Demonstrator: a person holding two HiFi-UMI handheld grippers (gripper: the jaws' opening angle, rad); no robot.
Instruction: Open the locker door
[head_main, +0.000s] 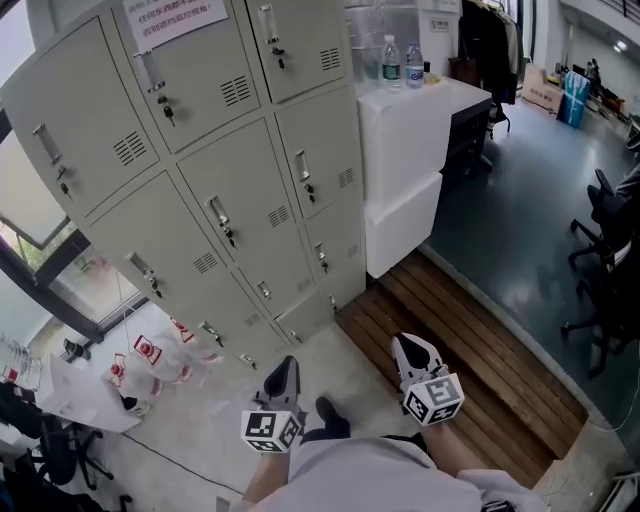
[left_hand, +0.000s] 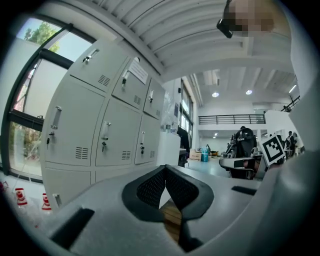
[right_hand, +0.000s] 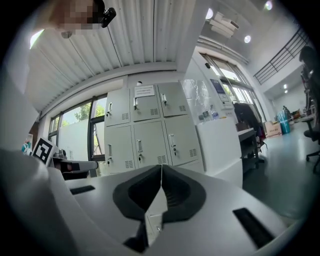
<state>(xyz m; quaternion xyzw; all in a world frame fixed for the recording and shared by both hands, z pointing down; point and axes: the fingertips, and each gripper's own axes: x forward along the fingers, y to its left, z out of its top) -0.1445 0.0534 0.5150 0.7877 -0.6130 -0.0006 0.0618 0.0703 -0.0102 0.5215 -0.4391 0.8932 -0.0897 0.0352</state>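
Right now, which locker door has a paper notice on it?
The top door of the middle column: a white notice is stuck near its top edge. No other in view carries one.

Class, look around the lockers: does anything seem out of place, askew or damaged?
The lockers look shut and undamaged. The one oddity is a loose scatter of red-and-white items on the floor beside the lockers' left end, near the window; I cannot tell what they are.

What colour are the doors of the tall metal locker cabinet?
The flat metal locker doors are pale grey, all alike; the head view shows them best.
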